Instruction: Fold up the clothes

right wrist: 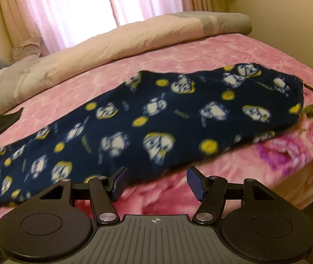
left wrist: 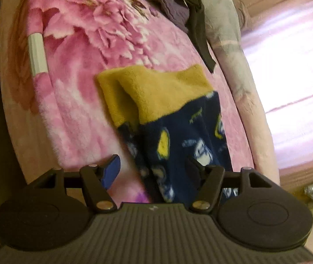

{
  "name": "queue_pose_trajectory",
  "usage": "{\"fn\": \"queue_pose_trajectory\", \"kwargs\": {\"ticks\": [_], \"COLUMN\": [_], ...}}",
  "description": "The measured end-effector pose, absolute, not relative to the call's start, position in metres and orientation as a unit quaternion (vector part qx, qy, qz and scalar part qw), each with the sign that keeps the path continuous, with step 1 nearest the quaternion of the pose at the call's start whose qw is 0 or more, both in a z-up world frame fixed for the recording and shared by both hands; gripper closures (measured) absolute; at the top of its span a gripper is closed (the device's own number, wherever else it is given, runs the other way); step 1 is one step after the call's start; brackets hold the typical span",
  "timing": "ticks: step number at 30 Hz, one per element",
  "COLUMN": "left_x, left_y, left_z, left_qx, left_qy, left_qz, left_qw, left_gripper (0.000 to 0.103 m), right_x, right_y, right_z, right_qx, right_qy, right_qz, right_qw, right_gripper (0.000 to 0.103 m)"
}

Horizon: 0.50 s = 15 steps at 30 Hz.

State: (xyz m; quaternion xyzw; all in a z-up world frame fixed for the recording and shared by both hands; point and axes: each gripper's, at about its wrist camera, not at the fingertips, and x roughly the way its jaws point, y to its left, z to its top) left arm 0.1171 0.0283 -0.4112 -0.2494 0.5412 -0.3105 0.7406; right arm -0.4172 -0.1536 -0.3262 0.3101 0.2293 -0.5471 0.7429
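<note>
My left gripper (left wrist: 154, 167) and right gripper (right wrist: 156, 181) both hover with fingers spread wide, gripping nothing. The navy fleece pyjama trousers with white-and-yellow cartoon print and mustard-yellow cuffs (right wrist: 156, 118) lie folded lengthwise across the pink floral plush blanket (right wrist: 200, 61), just ahead of my fingertips.

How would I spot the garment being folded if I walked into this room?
Find the bed with the pink flowered blanket. Lying along it are fleece pyjama trousers, navy with white cartoon figures and yellow dots. The wide mustard-yellow cuffs set them apart from the plain dark clothes heaped nearby.
</note>
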Motion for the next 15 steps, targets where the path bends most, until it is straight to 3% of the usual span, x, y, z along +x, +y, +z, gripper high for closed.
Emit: {"fn": "queue_pose_trajectory", "kwargs": {"ticks": [5, 7, 12, 15], "left_x": [0.12, 0.119, 0.123, 0.127], "left_y": [0.019, 0.02, 0.031, 0.017], "left_z": [-0.416, -0.417, -0.433, -0.42], "left_qx": [-0.269, -0.272, -0.325, -0.269], "left_qy": [0.508, 0.501, 0.499, 0.5], "left_qz": [-0.304, -0.299, -0.28, -0.288], "left_qw": [0.76, 0.765, 0.753, 0.771], "left_gripper": [0.047, 0.065, 0.081, 0.09], "right_x": [-0.42, -0.42, -0.421, -0.425], "right_y": [-0.174, -0.177, -0.177, -0.178], "right_z": [-0.32, -0.323, -0.335, -0.344], "right_qx": [0.309, 0.313, 0.321, 0.33], "right_qy": [0.223, 0.227, 0.243, 0.255], "right_qz": [-0.557, -0.558, -0.556, -0.56], "right_qw": [0.738, 0.735, 0.727, 0.716], "right_gripper": [0.041, 0.041, 0.041, 0.041]}}
